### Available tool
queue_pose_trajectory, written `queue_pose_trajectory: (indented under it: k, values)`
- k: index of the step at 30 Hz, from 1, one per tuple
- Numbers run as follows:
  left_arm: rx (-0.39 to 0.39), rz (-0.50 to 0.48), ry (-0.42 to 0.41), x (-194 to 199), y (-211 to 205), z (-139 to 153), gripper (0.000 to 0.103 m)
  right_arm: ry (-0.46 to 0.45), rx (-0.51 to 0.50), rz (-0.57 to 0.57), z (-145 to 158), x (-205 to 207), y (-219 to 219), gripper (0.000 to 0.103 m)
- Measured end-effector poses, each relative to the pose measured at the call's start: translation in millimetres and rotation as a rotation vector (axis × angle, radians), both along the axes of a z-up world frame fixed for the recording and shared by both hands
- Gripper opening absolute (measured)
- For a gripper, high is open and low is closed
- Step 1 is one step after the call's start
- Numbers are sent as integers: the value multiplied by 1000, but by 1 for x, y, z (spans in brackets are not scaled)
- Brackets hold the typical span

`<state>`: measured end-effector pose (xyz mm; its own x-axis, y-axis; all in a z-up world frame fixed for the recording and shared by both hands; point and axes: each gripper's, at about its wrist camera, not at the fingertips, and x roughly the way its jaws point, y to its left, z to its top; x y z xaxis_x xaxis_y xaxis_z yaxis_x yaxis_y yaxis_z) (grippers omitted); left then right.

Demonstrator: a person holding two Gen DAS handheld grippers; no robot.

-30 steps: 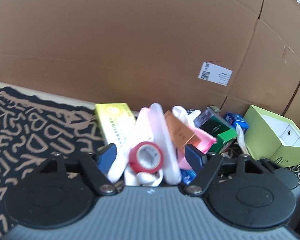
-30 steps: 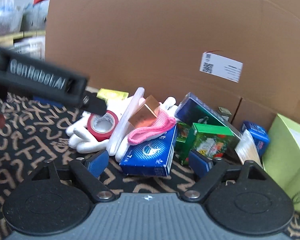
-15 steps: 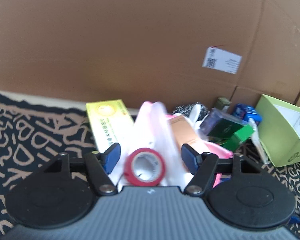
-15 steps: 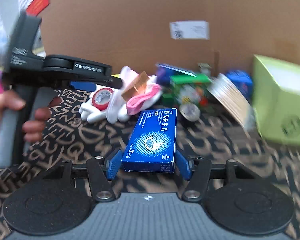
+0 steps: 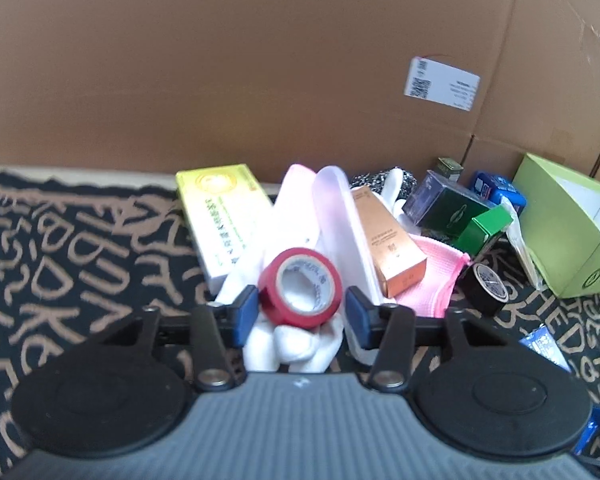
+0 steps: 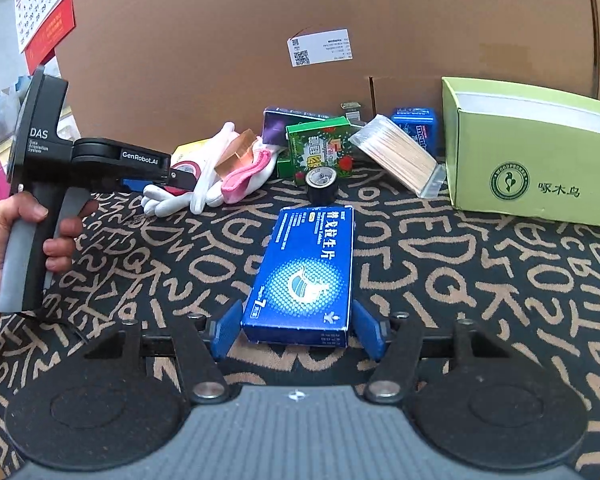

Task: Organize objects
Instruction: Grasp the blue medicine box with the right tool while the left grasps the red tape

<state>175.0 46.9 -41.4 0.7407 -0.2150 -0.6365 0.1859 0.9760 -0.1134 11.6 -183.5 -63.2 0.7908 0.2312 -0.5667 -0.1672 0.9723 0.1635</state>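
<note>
A red tape roll [image 5: 300,286] rests on white gloves [image 5: 296,344] in a pile of boxes. My left gripper [image 5: 299,316] has its blue pads on either side of the roll, touching or nearly touching it. My right gripper [image 6: 298,328] has its jaws around the near end of a blue medicine box [image 6: 306,276] that lies flat on the patterned cloth [image 6: 480,280], with small gaps at both pads. The left gripper's black body [image 6: 88,160] shows in the right wrist view, reaching into the pile.
The pile holds a yellow box [image 5: 224,216], an orange box [image 5: 388,240], a pink cloth [image 5: 436,280], green boxes [image 6: 320,150], a black tape roll [image 6: 321,184] and a bag of sticks [image 6: 400,160]. A lime-green open box [image 6: 532,152] stands at right. A cardboard wall [image 6: 300,20] closes the back.
My right gripper pulled the blue box back from the pile, set it on the cloth and widened its jaws. My left gripper's jaws narrowed around the red tape roll.
</note>
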Motion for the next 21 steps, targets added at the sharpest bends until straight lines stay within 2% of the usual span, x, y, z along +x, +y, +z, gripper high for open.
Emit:
queue_pose_trajectory:
  k: [4, 7, 12, 16, 21]
  values:
    - [97, -2, 2, 16, -12, -3, 49, -12, -3, -2, 2, 1, 1, 68]
    - [97, 1, 25, 23, -11, -11, 47, -9, 2, -10, 2, 3, 1, 68]
    - [52, -30, 32, -5, -6, 1, 47, -8, -2, -12, 3, 4, 1, 68]
    - [97, -50, -4, -27, -11, 11, 50, -7, -28, -13, 3, 12, 4, 73]
    - [125, -44, 28, -20, -16, 3, 50, -8, -73, -21, 2, 28, 17, 73]
